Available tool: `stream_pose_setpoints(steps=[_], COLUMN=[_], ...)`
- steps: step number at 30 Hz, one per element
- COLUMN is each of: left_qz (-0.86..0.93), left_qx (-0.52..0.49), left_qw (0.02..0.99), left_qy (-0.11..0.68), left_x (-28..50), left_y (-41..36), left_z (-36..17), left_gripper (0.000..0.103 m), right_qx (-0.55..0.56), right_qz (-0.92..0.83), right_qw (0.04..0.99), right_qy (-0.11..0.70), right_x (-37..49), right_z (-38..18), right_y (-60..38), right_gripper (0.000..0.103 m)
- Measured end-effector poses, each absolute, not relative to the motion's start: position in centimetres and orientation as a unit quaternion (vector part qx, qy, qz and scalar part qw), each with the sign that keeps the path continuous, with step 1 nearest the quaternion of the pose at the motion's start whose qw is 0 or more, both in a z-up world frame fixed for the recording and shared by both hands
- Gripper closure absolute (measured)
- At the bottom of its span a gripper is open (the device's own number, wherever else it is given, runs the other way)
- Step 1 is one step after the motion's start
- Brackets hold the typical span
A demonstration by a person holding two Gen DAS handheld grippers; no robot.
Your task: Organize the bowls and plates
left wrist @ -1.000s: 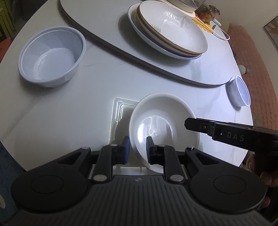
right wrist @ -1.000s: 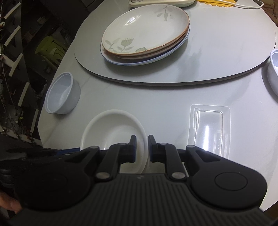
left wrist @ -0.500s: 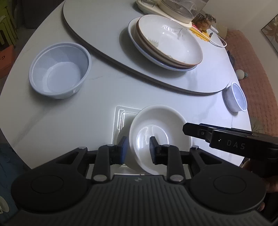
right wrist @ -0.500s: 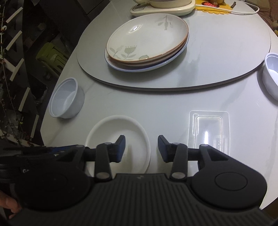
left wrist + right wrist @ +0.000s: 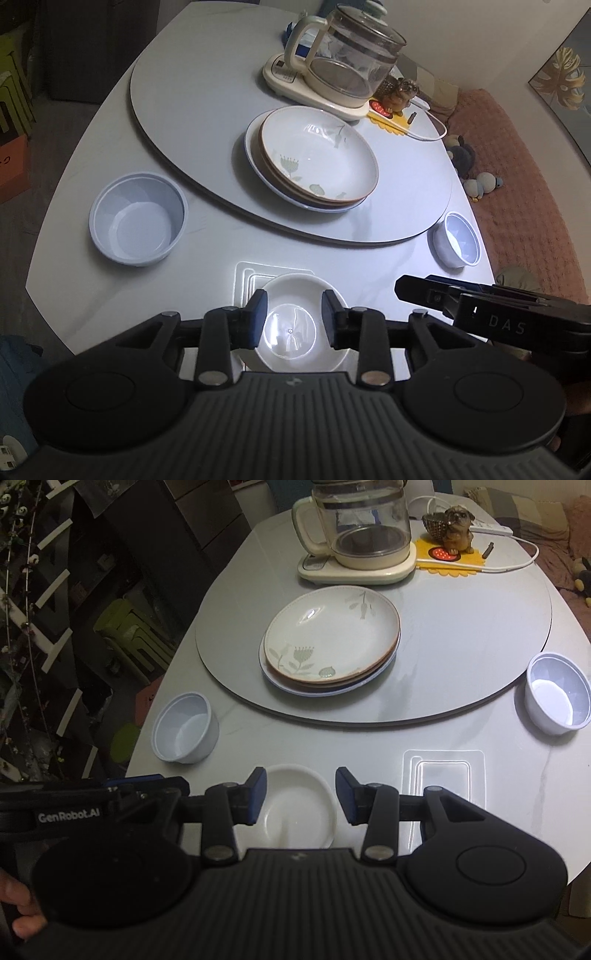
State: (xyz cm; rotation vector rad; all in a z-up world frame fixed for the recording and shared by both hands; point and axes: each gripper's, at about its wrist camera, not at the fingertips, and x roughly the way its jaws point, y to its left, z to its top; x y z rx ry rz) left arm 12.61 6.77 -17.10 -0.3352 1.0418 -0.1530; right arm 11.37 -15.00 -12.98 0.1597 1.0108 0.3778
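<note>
A small white plate (image 5: 295, 328) lies on the table near the front edge, partly over a clear plastic tray (image 5: 245, 275). My left gripper (image 5: 293, 319) is open above it, apart from it. My right gripper (image 5: 301, 797) is open too, above the same plate (image 5: 295, 808). A stack of floral plates (image 5: 314, 158) sits on the grey turntable (image 5: 184, 96); it also shows in the right wrist view (image 5: 332, 638). A large pale blue bowl (image 5: 136, 218) stands at the left and a small one (image 5: 456, 240) at the right.
A glass kettle on its base (image 5: 343, 62) and a dog figurine (image 5: 399, 94) stand at the far side with a white cable (image 5: 498, 566). The other gripper's body (image 5: 498, 317) reaches in from the right. The table's edge is close below.
Both grippers have opened and pulled back and up from the white plate, which now rests on the table. The view has widened to take in the kettle.
</note>
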Motion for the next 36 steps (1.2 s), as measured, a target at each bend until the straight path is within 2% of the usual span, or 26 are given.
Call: stream_pose_setpoints(steps=[7,15,24,36], left_qz=[-0.086,-0.097,-0.095,-0.118], left_qx=[-0.151,-0.171,-0.159,-0.146], left_qw=[0.865,0.867,0.876,0.877], left_qy=[0.471,0.459,0.446,0.442], left_x=[11.1,9.9,10.7,14.9], left_y=[7.0,7.0,4.5,-2.6], left_z=[-13.4,-12.1,-11.3,-10.6], left_gripper=[0.066,0.066,0.066,0.064], right_qx=[0.072,0.058,0.058,0.045], right_qz=[0.181,0.171,0.167,0.145], right_qw=[0.867,0.889,0.897,0.904], right_qy=[0.459,0.421,0.404,0.399], right_x=[10.2,9.3,9.8,12.2], right_z=[-9.8,-7.1,-6.5,-6.6], right_y=[-15.3,-16.2,-18.0,-23.6], right_gripper=[0.059,0.059,0.059,0.059])
